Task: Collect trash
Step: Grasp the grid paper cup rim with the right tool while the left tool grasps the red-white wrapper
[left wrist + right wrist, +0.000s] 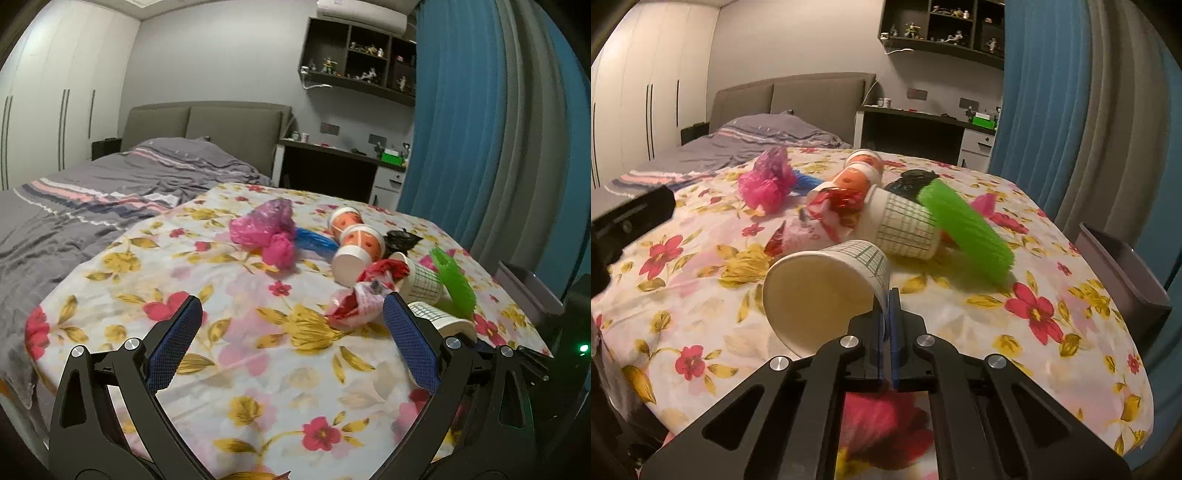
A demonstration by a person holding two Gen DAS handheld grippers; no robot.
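Observation:
Trash lies on a floral tablecloth (236,369). My right gripper (886,295) is shut on the rim of a white checked paper cup (820,291), held tipped on its side; the cup also shows in the left wrist view (443,319). My left gripper (291,314) is open and empty, just in front of a crumpled red-and-white wrapper (358,302) (827,218). Behind lie another checked cup (905,225), orange-patterned cups (358,236), a pink plastic bag (266,229), a blue bag (314,240), a black bag (402,236) and a green ribbed piece (964,229).
A grey bin (1123,266) stands at the table's right edge, beside a blue curtain (461,110). A bed with grey bedding (110,192) lies to the left behind the table. A desk (332,155) and wall shelves (362,59) are at the back.

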